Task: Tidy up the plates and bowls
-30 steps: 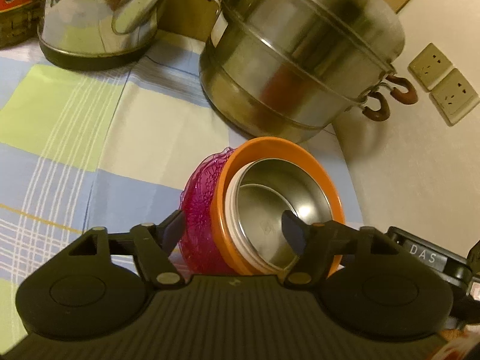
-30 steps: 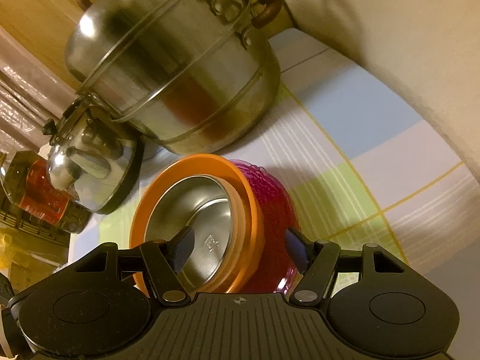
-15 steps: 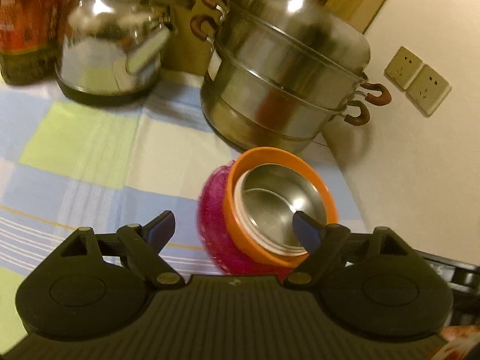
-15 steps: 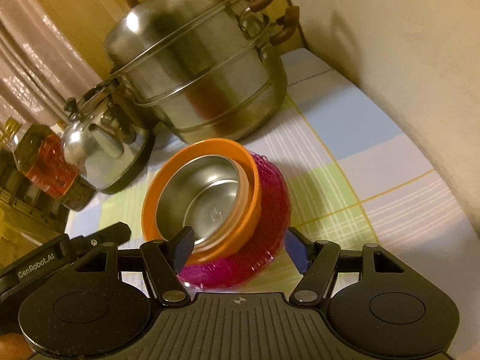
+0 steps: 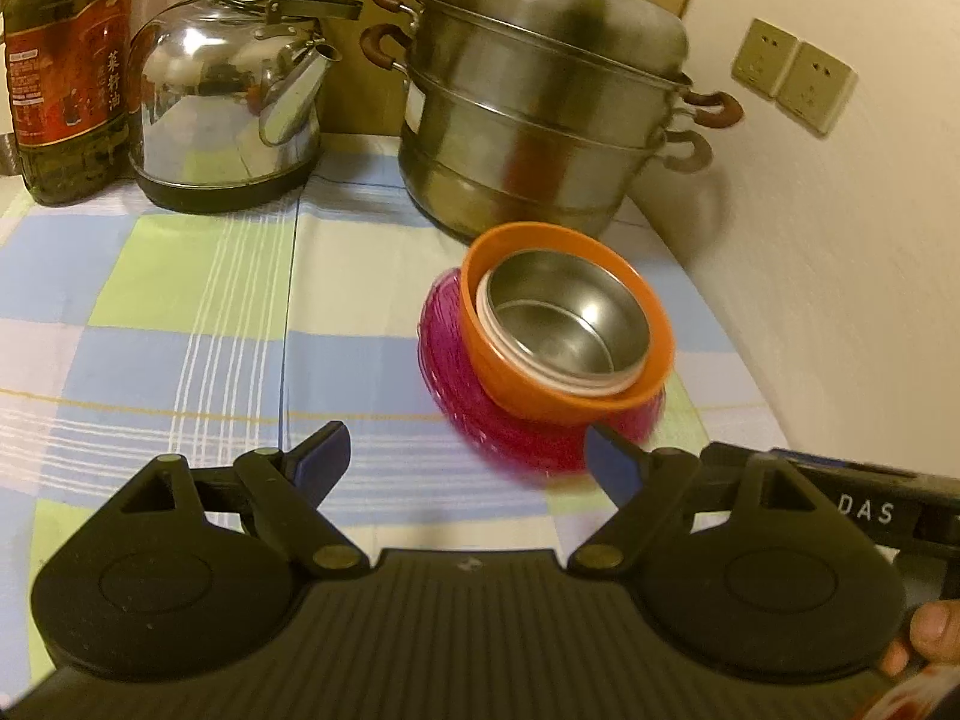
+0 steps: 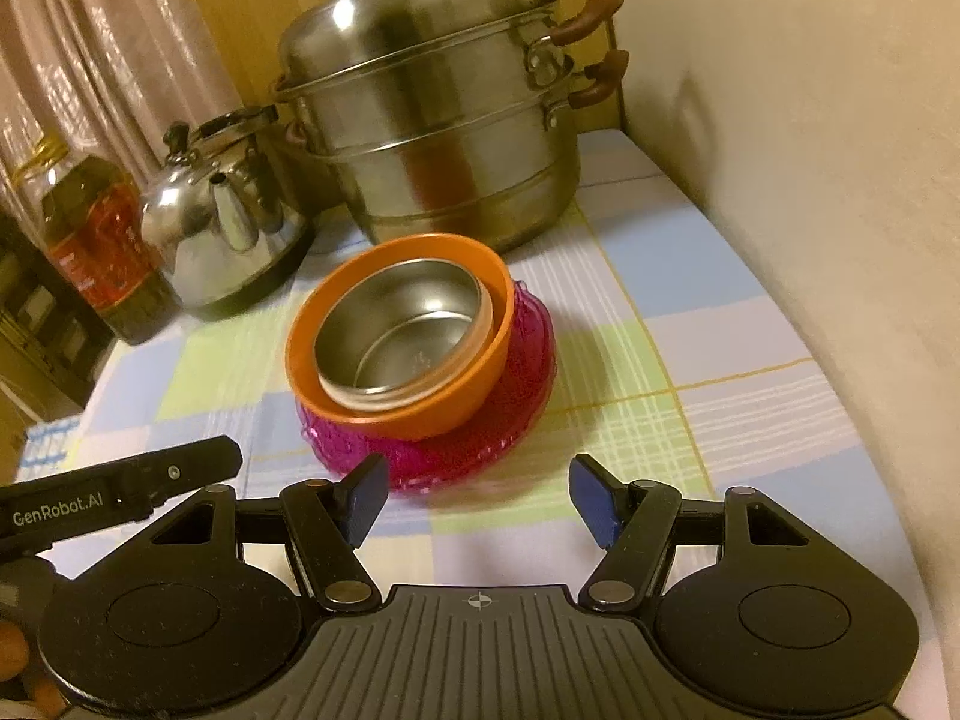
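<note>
Left gripper (image 5: 465, 456): jaws wide apart, holding nothing, short of the stack. Right gripper (image 6: 474, 495): jaws apart, empty, clear of the stack. On the checked tabletop (image 5: 180, 312), before the steamer pot (image 5: 540, 96), a steel bowl (image 5: 564, 318) sits inside an orange bowl (image 5: 510, 372), which rests tilted in a pink dish (image 5: 456, 384).
</note>
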The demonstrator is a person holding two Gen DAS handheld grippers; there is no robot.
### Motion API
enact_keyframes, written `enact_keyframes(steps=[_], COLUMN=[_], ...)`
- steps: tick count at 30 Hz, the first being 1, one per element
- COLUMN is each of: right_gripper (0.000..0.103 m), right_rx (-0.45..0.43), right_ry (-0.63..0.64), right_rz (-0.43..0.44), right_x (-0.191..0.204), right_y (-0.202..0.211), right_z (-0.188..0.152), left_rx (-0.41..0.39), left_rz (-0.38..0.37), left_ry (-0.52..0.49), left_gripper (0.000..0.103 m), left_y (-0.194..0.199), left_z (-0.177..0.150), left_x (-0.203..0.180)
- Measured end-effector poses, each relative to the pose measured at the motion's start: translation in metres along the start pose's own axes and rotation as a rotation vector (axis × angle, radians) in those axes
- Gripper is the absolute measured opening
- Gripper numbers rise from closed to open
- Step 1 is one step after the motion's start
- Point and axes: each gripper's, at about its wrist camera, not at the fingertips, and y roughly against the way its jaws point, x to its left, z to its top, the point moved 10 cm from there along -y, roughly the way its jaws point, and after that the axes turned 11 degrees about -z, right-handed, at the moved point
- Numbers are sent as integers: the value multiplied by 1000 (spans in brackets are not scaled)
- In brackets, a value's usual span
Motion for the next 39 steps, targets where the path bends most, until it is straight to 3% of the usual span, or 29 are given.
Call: enact_keyframes(steps=[17, 39], right_gripper=[66, 66], right_rx=[3, -46], right_ry=[15, 49], right_rz=[0, -10], right_x=[3, 11], right_y=[49, 117], right_z=[-37, -71], left_rx=[30, -26], left_rz=[-5, 42], left_ry=[-27, -14], left_gripper=[82, 82], left_y=[44, 109], left_z=[-37, -72], left_x=[-23, -43])
